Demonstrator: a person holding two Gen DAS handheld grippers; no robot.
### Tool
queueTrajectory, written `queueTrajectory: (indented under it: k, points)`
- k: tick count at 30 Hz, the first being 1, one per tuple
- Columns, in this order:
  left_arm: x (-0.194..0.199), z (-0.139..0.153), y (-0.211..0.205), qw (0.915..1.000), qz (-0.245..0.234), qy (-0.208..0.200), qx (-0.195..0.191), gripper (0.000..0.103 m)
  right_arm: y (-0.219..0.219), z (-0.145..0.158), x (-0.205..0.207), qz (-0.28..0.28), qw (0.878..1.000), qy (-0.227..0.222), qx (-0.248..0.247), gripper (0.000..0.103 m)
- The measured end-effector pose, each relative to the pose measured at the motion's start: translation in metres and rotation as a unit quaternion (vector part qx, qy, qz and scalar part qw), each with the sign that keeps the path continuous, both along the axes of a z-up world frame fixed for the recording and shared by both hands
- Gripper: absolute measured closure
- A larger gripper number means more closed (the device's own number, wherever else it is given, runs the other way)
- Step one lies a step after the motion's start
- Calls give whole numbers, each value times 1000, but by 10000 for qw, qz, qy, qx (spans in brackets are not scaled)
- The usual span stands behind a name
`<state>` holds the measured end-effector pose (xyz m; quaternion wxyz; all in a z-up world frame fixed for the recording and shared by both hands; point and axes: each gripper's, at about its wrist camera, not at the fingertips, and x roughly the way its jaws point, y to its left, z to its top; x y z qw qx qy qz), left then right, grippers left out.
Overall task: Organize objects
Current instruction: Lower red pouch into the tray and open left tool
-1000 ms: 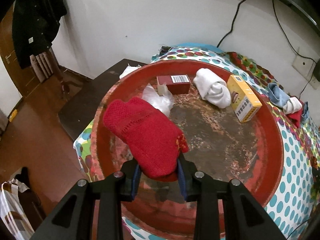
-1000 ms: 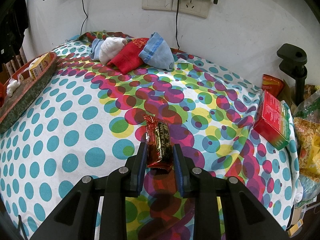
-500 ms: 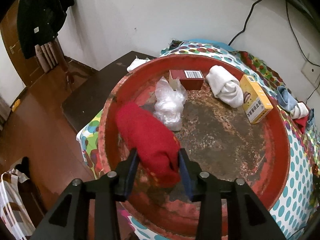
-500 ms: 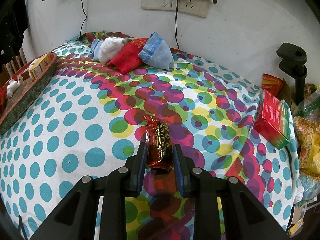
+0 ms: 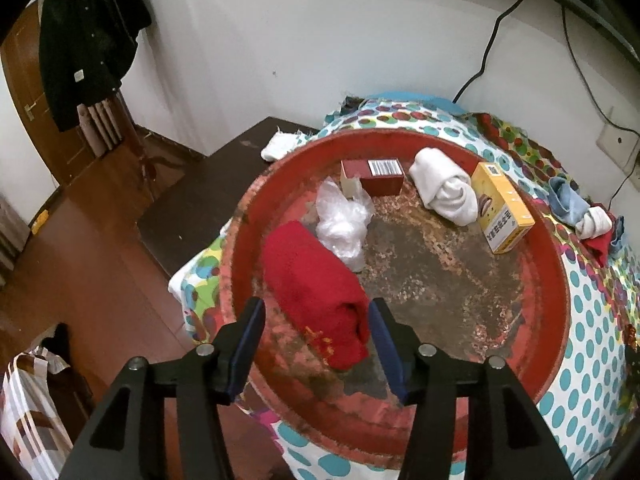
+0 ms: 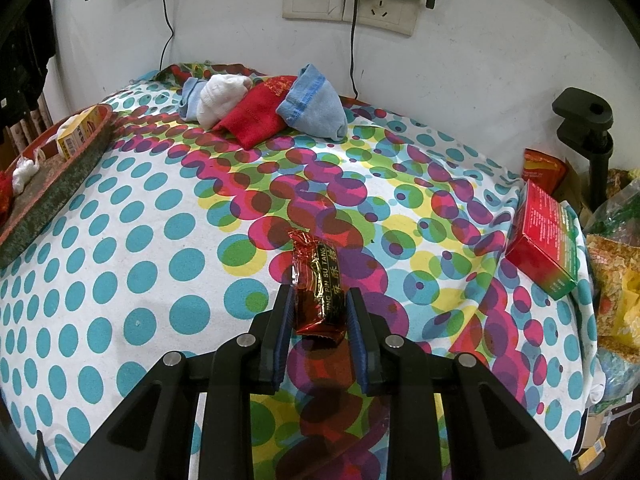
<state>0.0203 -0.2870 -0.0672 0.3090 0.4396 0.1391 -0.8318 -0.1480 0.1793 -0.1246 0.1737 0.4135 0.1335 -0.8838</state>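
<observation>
A red knitted sock [image 5: 312,280] lies in the round red tray [image 5: 560,300], at its near left side. My left gripper [image 5: 316,306] straddles the sock's near end; its jaws are opening and the left pad stands clear of the cloth. In the right wrist view my right gripper [image 6: 320,294] is shut on a red foil candy bar [image 6: 316,276], just above the dotted tablecloth [image 6: 120,260]. The tray's rim [image 6: 52,192] shows at that view's left edge.
The tray also holds crumpled plastic [image 5: 342,224], a dark red box [image 5: 378,176], a rolled white sock [image 5: 444,188] and a yellow box [image 5: 502,208]. A pile of socks [image 6: 264,108] lies by the wall. A red carton [image 6: 544,236] and snack bags sit at the right edge.
The left gripper's jaws have spread apart and let go of the red sock, which now rests flat in the tray. The right gripper and its candy bar have kept still.
</observation>
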Motion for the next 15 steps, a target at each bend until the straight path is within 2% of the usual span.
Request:
queueTrajectory:
  k: [9, 12, 15]
  points:
    - [15, 31, -1, 9996, 5, 290, 48, 48, 1, 0, -1, 28, 10000, 39, 58, 80]
    - [19, 38, -1, 9995, 18, 319, -55, 48, -1, 1, 1, 49, 9999, 69, 86, 80]
    - [21, 38, 0, 9994, 4, 333, -59, 48, -4, 4, 3, 3, 9999, 6, -155, 80]
